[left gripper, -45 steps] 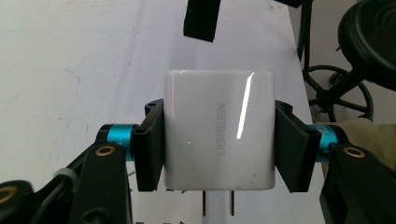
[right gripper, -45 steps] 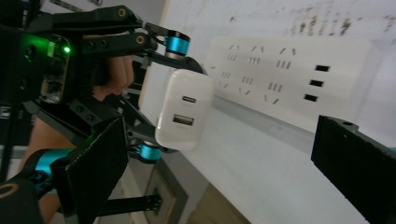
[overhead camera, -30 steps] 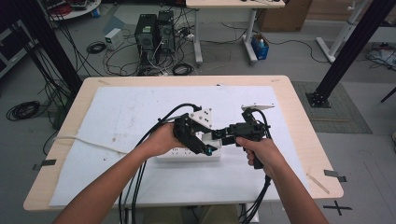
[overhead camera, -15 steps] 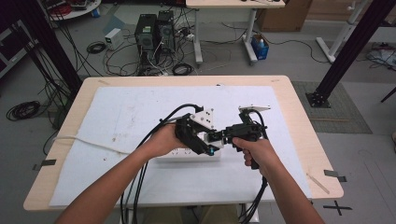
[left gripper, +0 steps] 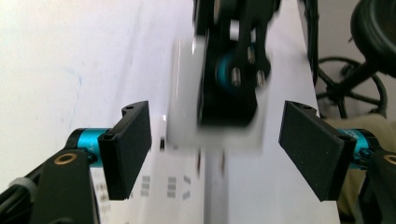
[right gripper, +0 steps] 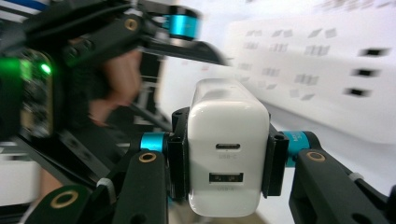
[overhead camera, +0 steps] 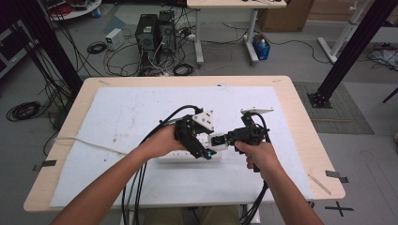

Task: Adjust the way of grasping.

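Right tool (right gripper: 226, 163): clamped on a white charger (right gripper: 227, 154).
Left tool (left gripper: 219, 144): jaws spread, nothing held.
Power strip (overhead camera: 180, 156): laid on the counter (overhead camera: 300, 117).

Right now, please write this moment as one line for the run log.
left gripper: open, over power strip | right gripper: shut on white USB charger | charger: held beside left gripper, above strip

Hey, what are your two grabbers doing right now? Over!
Right gripper shut on white charger. Left gripper open, facing it. Power strip just beyond. Nothing blocking.
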`<state>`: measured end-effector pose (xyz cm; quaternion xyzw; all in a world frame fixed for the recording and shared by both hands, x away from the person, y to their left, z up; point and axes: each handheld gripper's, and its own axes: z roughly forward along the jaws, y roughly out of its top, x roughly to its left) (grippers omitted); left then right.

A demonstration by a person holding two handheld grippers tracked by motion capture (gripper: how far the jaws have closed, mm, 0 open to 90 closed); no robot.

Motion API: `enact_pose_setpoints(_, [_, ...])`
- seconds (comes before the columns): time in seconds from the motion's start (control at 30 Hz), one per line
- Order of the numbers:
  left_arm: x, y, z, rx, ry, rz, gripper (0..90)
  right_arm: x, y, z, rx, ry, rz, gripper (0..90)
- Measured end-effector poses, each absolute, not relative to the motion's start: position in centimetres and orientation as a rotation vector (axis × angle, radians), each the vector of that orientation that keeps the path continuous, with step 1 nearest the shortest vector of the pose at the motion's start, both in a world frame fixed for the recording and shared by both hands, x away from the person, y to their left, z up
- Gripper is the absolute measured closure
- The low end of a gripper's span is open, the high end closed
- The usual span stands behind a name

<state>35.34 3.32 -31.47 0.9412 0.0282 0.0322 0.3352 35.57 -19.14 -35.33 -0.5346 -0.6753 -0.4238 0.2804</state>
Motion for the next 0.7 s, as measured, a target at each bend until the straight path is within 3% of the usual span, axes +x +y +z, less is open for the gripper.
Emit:
enact_pose_setpoints(0.1, [35.8,5.3,-31.6,2.501,0.167,0.070,19.6,35.6,-19.8,-35.1,-1.470,-1.937,-1.137,62.2])
enact_pose_setpoints(0.47, [37.5,14.6,-32.0,2.601,0.494,0.089,19.6,36.7,-21.1,-34.3,-1.562,-2.188,-1.057,62.2])
enact_pose_setpoints(0.7, [38.4,18.9,-31.4,2.719,0.578,0.086,19.6,37.3,-21.5,-33.2,-1.567,-2.282,-1.005,62.2])
